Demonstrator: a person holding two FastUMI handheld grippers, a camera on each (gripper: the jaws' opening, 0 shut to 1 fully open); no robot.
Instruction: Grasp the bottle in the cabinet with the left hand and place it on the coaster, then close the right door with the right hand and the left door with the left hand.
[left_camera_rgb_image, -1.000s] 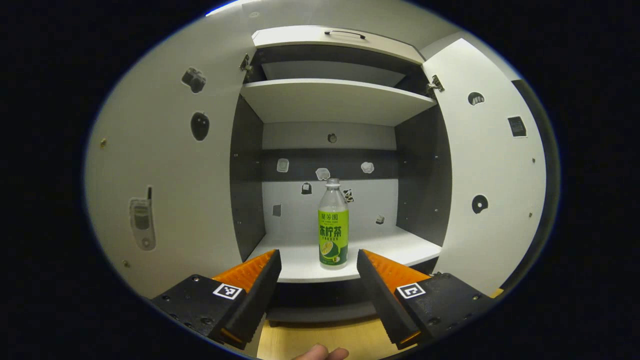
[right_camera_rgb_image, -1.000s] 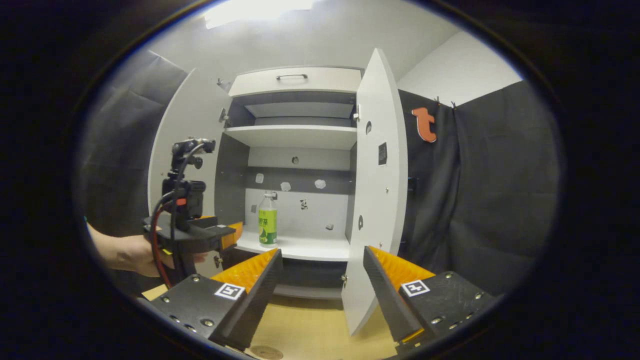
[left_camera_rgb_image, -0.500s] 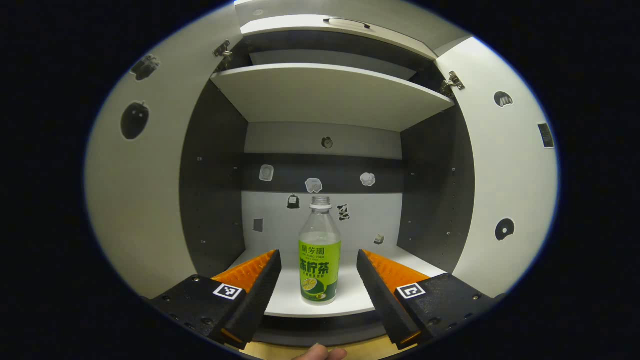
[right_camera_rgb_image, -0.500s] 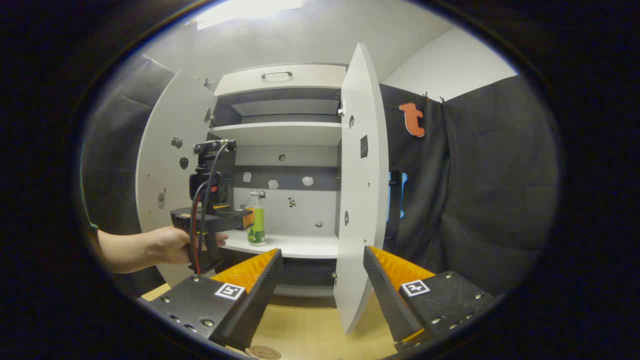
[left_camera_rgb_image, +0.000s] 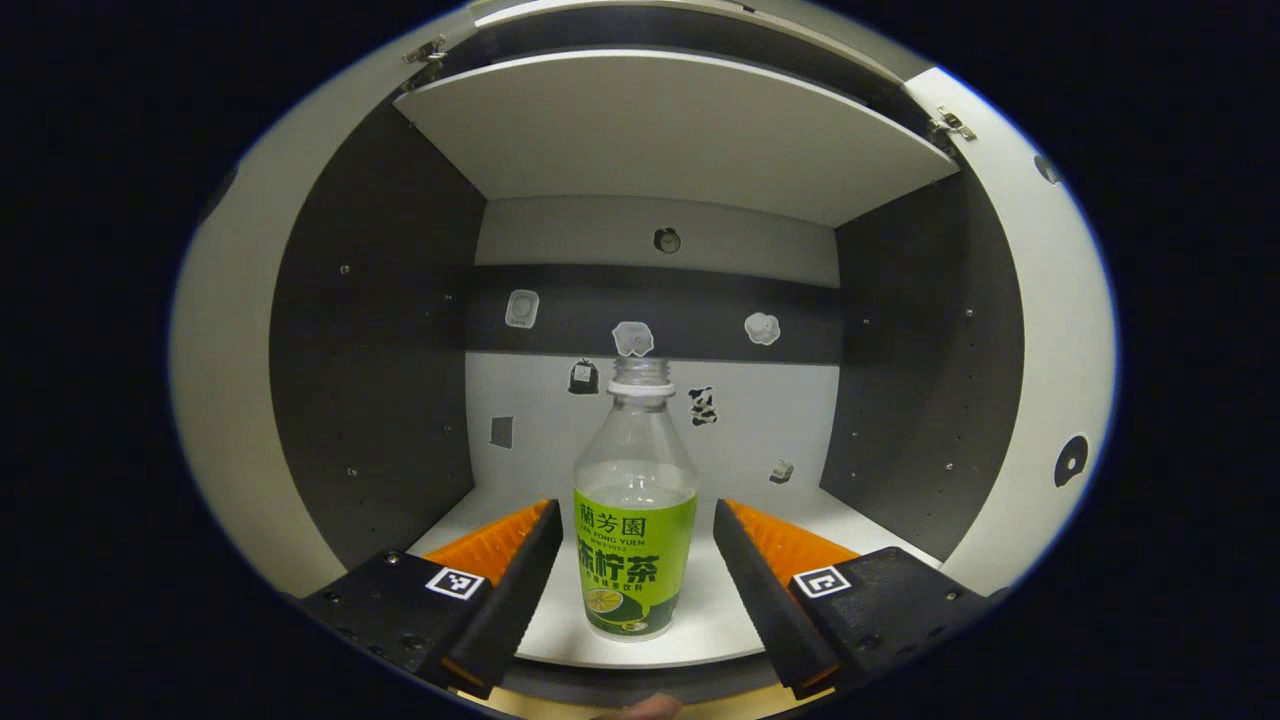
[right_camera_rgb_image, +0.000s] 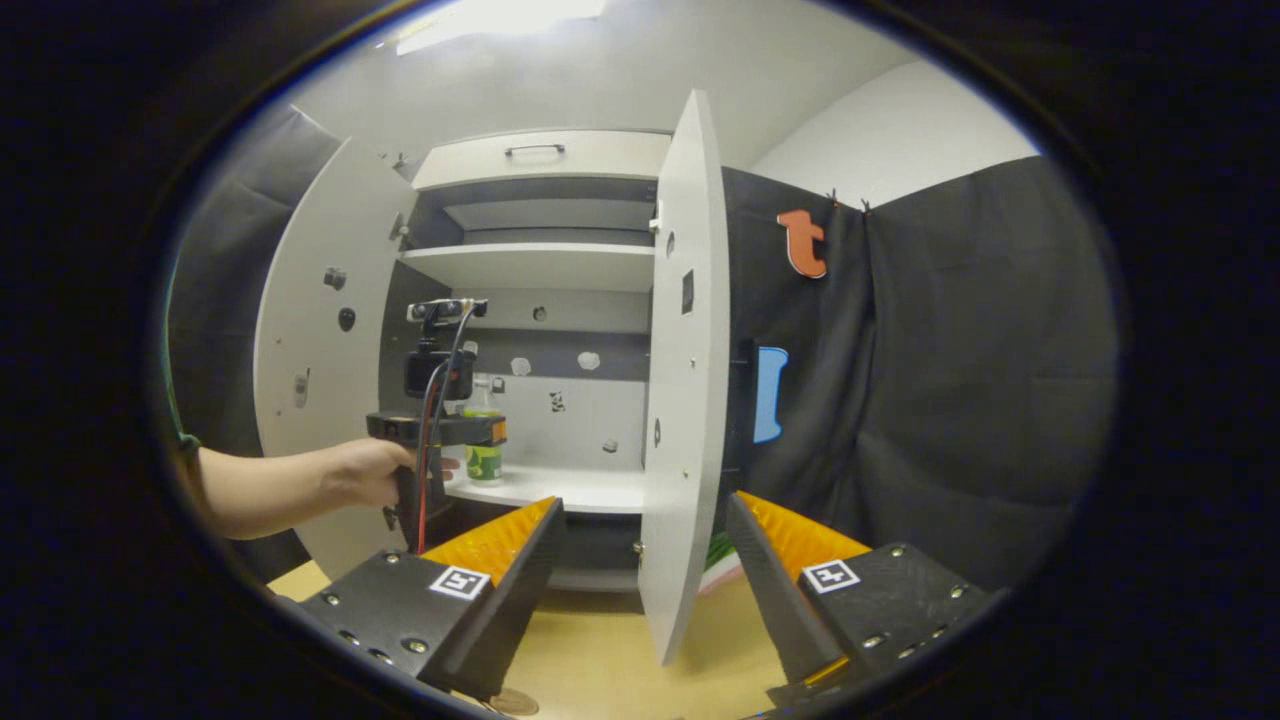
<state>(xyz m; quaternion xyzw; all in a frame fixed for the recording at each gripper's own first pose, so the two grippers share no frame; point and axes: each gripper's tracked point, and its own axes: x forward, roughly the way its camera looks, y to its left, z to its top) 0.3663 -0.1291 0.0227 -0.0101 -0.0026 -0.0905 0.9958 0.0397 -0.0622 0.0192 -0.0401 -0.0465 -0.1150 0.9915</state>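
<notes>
In the left gripper view the left tool is held level and reaches into the open cabinet, its two fingers spread wide on either side of the green-labelled bottle, with a gap showing on both sides so neither pad touches it. The bottle stands upright on the white lower shelf, near its front edge. In the right gripper view a hand with the forearm stretched out horizontally grips the left tool's handle, carrying it at shelf height just in front of the bottle. The right tool hangs back over the wooden table, its fingers open and empty, pointing at the edge of the open right door. The left door also stands open.
</notes>
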